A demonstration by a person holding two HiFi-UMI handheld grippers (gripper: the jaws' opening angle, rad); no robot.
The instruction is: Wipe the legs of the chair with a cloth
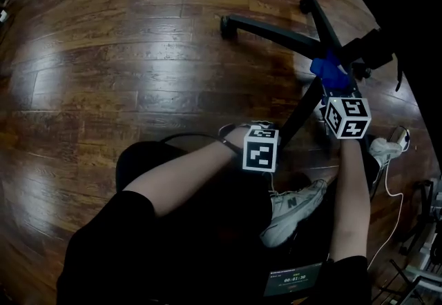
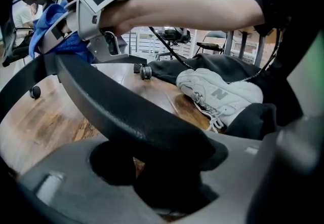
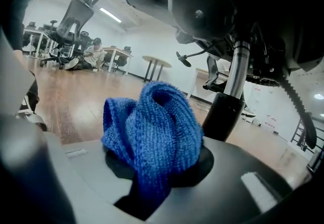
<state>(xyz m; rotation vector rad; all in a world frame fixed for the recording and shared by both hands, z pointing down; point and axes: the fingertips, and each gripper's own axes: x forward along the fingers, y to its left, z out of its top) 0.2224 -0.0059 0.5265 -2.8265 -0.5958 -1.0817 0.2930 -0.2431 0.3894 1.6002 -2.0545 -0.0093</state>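
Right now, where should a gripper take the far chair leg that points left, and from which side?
Probably mid-span on that chair leg, from above, jaws across its narrow width. It lies long and nearly level above the wooden floor; its caster end could roll, and the inner end is crowded by the right gripper with the blue cloth.

Dark plank floor [image 1: 138, 55]. Black chair base [image 1: 324, 38] on it, caster [image 1: 226, 26] at far leg's end. Left gripper [image 1: 273, 143] at near chair leg [image 1: 298, 117]. Right gripper [image 1: 337, 90], blue cloth [image 1: 330, 70] bunched at tip, against base near hub. White sneaker [image 1: 293, 208] beside person's forearms.
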